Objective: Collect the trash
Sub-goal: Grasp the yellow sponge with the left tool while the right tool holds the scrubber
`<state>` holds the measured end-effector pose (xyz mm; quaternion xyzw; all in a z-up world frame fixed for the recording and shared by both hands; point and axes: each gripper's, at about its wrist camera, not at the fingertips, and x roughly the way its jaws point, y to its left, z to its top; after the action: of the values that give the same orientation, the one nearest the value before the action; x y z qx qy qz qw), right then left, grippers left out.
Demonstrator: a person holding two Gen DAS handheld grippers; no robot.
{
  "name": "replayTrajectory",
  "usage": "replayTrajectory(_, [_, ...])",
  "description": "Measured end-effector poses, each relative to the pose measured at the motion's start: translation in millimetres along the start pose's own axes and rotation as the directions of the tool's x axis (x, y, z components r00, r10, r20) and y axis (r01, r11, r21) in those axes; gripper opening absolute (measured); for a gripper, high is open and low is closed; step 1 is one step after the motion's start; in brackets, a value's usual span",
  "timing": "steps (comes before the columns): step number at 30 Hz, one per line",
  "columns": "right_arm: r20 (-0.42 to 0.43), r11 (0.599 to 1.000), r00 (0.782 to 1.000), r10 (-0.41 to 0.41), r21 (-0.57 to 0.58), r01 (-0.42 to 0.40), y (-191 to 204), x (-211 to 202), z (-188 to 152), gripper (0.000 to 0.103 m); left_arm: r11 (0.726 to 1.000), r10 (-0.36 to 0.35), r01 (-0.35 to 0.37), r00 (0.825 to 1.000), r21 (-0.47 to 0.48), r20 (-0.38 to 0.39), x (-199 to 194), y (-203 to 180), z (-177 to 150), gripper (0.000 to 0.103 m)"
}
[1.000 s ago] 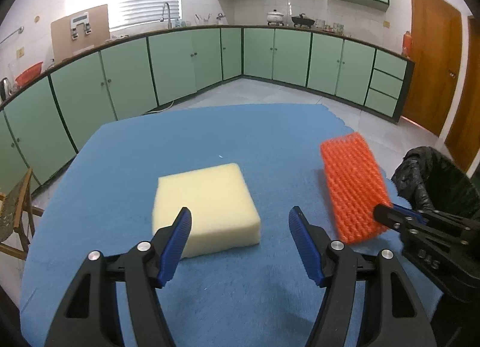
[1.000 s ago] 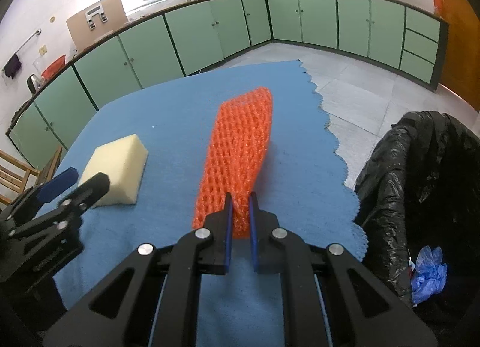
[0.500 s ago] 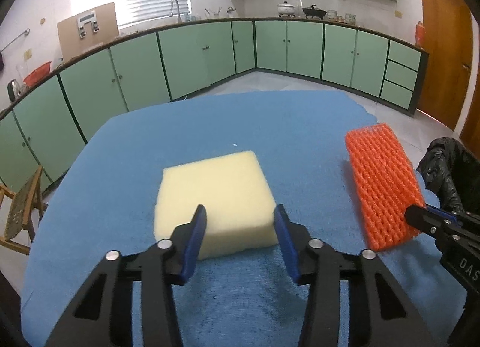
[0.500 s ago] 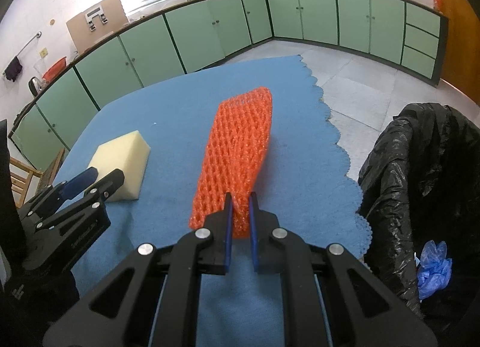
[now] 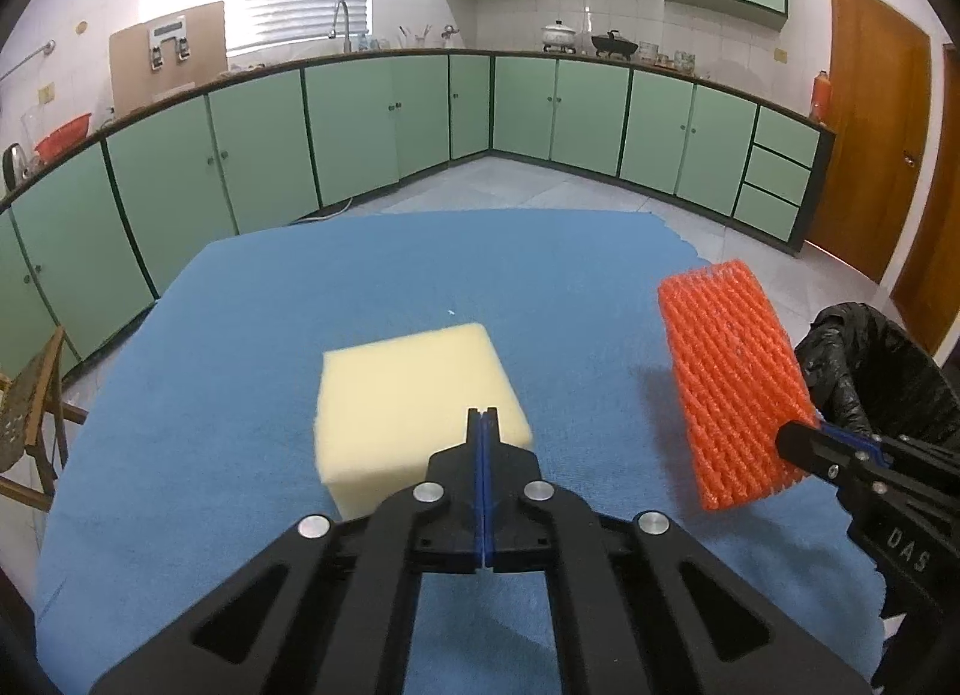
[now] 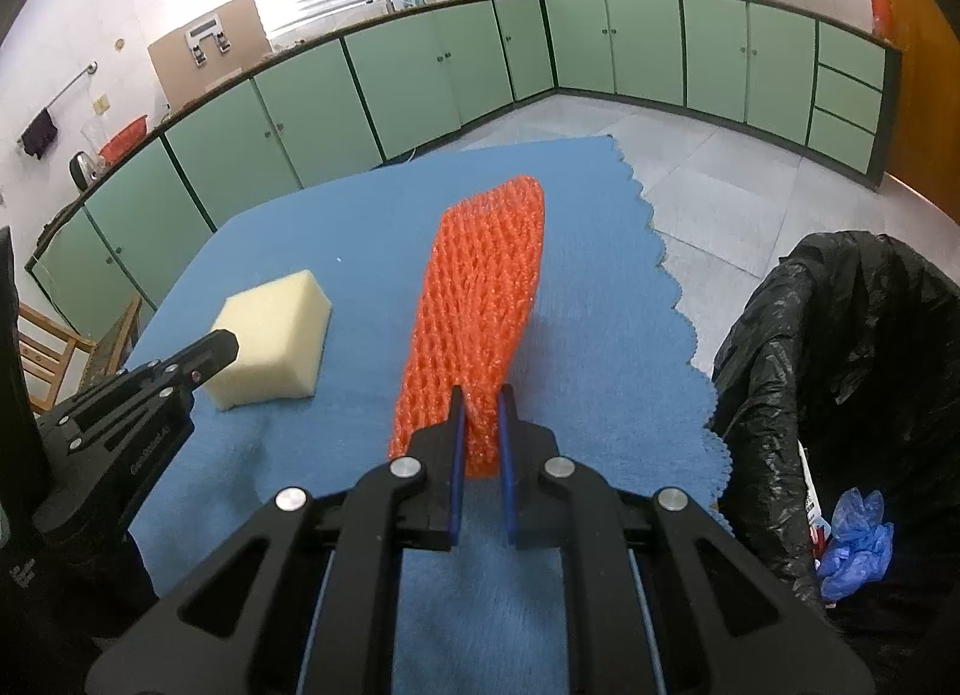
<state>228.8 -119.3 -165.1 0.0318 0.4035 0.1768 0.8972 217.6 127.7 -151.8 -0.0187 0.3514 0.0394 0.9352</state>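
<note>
A pale yellow foam sponge [image 5: 408, 389] [image 6: 270, 329] lies on the blue tablecloth [image 5: 360, 287]. My left gripper [image 5: 482, 416] [image 6: 221, 344] is shut at the sponge's near edge. Its blue pads meet with no gap, and the foam looks drawn in between them. An orange foam net sleeve [image 5: 726, 383] [image 6: 480, 311] sticks out forward above the cloth. My right gripper [image 6: 480, 416] [image 5: 801, 443] is shut on the sleeve's near end. A bin lined with a black bag [image 6: 840, 335] [image 5: 876, 371] stands just off the table's right edge.
A crumpled blue glove [image 6: 855, 539] lies inside the black bag. A wooden chair [image 5: 30, 413] [image 6: 54, 347] stands at the table's left side. Green kitchen cabinets [image 5: 360, 137] run along the far walls, and tiled floor lies beyond the cloth's scalloped edge [image 6: 678, 299].
The left gripper's jaws went from wide open to fully shut at the sponge's near edge. The right gripper kept its hold on the orange sleeve and stayed put.
</note>
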Motion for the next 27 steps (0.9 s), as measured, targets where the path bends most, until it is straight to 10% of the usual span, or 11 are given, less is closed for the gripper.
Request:
replayTrajectory(6, [-0.012, 1.000, 1.000, 0.001, 0.000, -0.001, 3.8, 0.9, -3.4, 0.009, 1.000, 0.024, -0.024, 0.999, -0.007, -0.021, -0.9, 12.1, -3.9, 0.003])
replayTrajectory(9, [-0.019, 1.000, 1.000, 0.005, -0.009, -0.005, 7.9, 4.7, -4.0, 0.009, 0.998, 0.051, -0.051, 0.998, -0.023, -0.038, 1.9, 21.8, -8.0, 0.036])
replayTrajectory(14, [-0.029, 1.000, 1.000, 0.007, -0.015, -0.008, 12.3, 10.5, -3.6, 0.009, 0.995, 0.075, -0.079, 0.995, -0.058, -0.071, 12.5, 36.7, -12.0, 0.052])
replayTrajectory(22, [-0.046, 1.000, 0.999, 0.000, -0.020, 0.000, 12.6, 17.9, -4.9, 0.009, 0.994, 0.028, -0.038, 0.995, -0.100, -0.099, 35.0, 42.7, -11.1, 0.058])
replayTrajectory(27, [-0.052, 1.000, 0.999, 0.000, -0.025, -0.002, 15.1, 19.6, -5.3, 0.009, 0.996, 0.019, -0.025, 0.997, -0.088, -0.069, 32.3, 41.1, -15.1, 0.045])
